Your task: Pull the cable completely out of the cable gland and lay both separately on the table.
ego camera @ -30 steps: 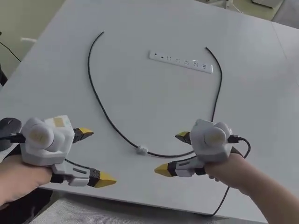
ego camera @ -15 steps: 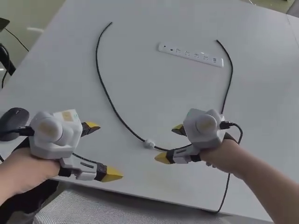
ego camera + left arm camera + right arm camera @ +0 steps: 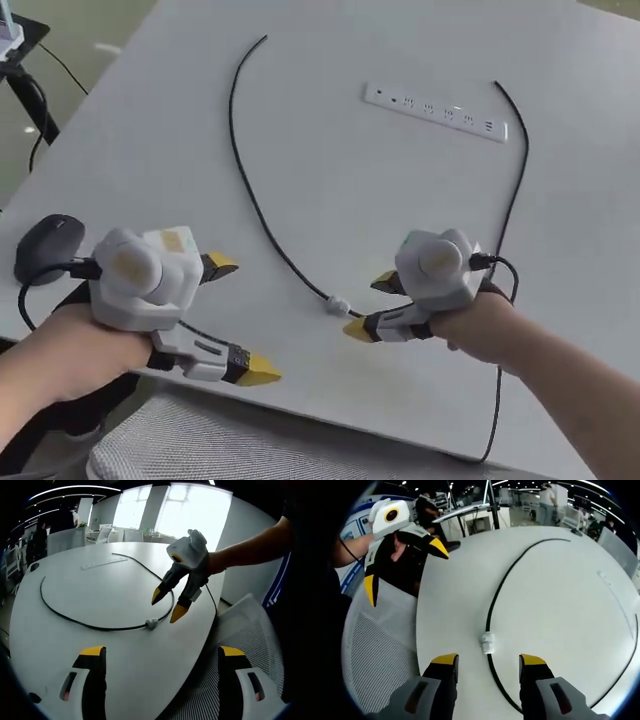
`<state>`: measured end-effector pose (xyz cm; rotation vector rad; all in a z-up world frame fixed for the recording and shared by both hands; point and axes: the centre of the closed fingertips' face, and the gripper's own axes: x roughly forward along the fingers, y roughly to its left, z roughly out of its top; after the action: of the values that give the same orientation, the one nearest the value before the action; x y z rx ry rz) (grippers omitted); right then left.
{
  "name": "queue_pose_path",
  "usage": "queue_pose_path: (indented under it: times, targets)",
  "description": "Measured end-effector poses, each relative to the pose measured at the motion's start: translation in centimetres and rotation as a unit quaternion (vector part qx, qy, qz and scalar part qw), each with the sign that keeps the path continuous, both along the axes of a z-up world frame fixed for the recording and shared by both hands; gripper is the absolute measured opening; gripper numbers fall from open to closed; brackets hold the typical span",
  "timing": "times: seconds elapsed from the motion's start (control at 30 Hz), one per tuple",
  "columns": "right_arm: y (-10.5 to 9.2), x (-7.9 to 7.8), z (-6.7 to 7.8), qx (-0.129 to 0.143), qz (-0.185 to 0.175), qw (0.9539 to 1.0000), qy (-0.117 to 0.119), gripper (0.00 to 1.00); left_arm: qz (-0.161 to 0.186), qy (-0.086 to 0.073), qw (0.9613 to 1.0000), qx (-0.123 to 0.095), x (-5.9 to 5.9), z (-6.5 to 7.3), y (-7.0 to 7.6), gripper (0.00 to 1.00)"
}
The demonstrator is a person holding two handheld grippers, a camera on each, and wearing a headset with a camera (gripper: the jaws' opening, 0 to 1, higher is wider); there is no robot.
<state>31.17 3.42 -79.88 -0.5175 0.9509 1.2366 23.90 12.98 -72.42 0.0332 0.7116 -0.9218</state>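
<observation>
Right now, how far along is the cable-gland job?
Done: nothing; the white cable gland is still threaded on the black cable. In hand: nothing; the right hand-held gripper hovers open beside the gland, the left hand-held gripper open near the edge of the table. Left: grip, pull the cable free, lay both apart.

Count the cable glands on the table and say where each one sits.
1. The white cable gland sits threaded on the black cable, on the table near its front edge, just ahead of the open right gripper. None appears hidden.
</observation>
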Motion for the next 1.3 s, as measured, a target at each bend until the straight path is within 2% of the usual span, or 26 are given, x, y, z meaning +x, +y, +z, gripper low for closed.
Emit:
queue_pose_path:
  times: [0.23, 0.37, 0.7, 0.87, 1.3]
  targets:
    - [0.0, 0.5, -0.8, -0.005, 0.0, 0.9999, 0.01, 0.35, 0.007, 0.003, 1.0, 0.004, 0.2, -0.2, 0.9, 0.92]
    - [0.4, 0.4, -1.0, -0.003, 0.003, 0.9999, 0.014, 0.32, 0.014, 0.003, 0.9999, 0.003, 0.2, -0.3, 1.2, 0.91]
    - [1.3, 0.1, -1.8, -0.01, 0.022, 0.9995, 0.023, 0.22, 0.012, 0.011, 0.9999, 0.003, -0.1, -0.7, 0.8, 0.9]
    - [1.4, 0.0, -2.1, -0.018, 0.028, 0.9992, 0.021, 0.19, 0.013, 0.011, 0.9999, 0.001, -0.3, -0.5, 0.6, 0.9]
    - [1.8, -0.2, -2.6, -0.023, 0.044, 0.9985, 0.021, 0.09, 0.019, 0.015, 0.9997, 0.003, -1.0, -0.5, 1.1, 0.89]
